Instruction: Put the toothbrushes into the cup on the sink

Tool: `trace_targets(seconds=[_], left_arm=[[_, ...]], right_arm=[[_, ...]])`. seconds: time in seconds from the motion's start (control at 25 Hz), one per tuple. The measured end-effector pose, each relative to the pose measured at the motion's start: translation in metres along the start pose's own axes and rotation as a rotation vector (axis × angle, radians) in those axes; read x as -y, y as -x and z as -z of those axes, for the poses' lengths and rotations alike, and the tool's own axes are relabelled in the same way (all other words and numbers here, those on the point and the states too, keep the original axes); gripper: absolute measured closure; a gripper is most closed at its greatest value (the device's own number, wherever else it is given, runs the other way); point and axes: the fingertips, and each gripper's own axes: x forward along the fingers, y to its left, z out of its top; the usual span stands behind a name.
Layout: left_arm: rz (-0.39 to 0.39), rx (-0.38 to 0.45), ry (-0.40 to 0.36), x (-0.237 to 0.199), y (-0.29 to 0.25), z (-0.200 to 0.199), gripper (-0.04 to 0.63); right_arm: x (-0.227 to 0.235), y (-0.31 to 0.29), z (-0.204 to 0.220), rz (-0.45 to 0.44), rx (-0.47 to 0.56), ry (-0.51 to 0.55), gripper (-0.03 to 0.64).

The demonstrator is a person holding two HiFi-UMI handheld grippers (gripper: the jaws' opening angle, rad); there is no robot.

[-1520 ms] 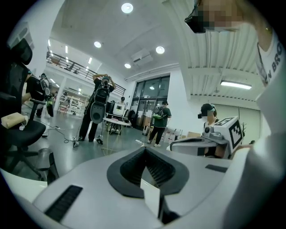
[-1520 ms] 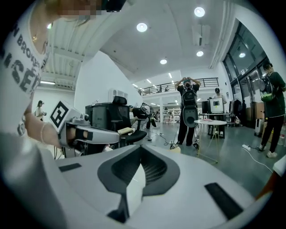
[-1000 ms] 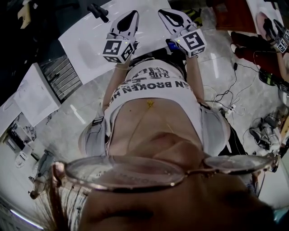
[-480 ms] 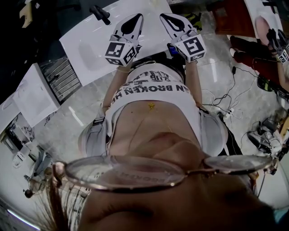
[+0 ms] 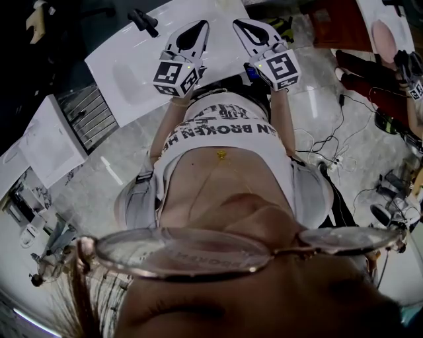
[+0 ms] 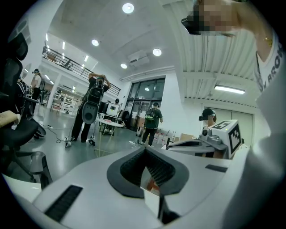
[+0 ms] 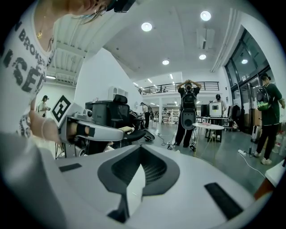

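No toothbrush or cup shows in any view. The white sink counter [image 5: 132, 66] with its black faucet [image 5: 143, 18] lies beyond my hands at the upper left of the head view. My left gripper [image 5: 197, 26] and right gripper [image 5: 238, 25] are held side by side in front of the person's chest, above the counter's near edge, both shut and empty. In the left gripper view the left gripper [image 6: 145, 150] points out into a large hall, with the right gripper [image 6: 210, 141] beside it. The right gripper [image 7: 141, 150] likewise faces the hall, the left gripper [image 7: 89, 128] at its side.
A grey ribbed rack [image 5: 89, 112] stands left of the counter. Cables and a power strip [image 5: 334, 158] lie on the floor at the right. In the hall stand several people, one wearing a backpack rig [image 7: 187, 107], an office chair [image 7: 134, 129] and a round table [image 7: 208, 127].
Both grippers have drifted slightly right and up in the head view. Their jaws stay shut and nothing was picked up.
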Motion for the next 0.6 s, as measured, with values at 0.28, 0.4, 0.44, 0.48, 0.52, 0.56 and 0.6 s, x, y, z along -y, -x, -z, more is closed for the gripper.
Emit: trace_targets(seconds=[0.28,0.4,0.44,0.48,0.52,0.56,0.6], left_arm=[[0.01,-0.022,0.006,0.0013,-0.0071,0.0054,0.581],[0.012,-0.027,0.005,0.0016,-0.0076,0.007,0.581],[0.013,-0.028,0.004,0.0018,-0.0083,0.0071,0.581],[0.015,-0.029,0.002,0.0023,-0.009,0.0071,0.581],[0.016,-0.031,0.001,0.0028,-0.0097,0.0072,0.581],[0.018,-0.032,0.0,0.0033,-0.0104,0.0074,0.581],[0.02,-0.033,-0.001,0.0037,-0.011,0.0076,0.581]], right_arm=[[0.0048,-0.0006,0.0047,0.003,-0.01,-0.006,0.592],[0.0058,-0.001,0.0061,0.008,-0.011,-0.009,0.592],[0.0065,-0.0011,0.0062,0.009,-0.012,-0.008,0.592],[0.0071,-0.001,0.0064,0.008,-0.013,-0.007,0.592],[0.0076,-0.0009,0.0067,0.008,-0.015,-0.005,0.592],[0.0081,-0.0007,0.0072,0.008,-0.017,-0.004,0.592],[0.0085,-0.0006,0.0077,0.008,-0.019,-0.003,0.592]])
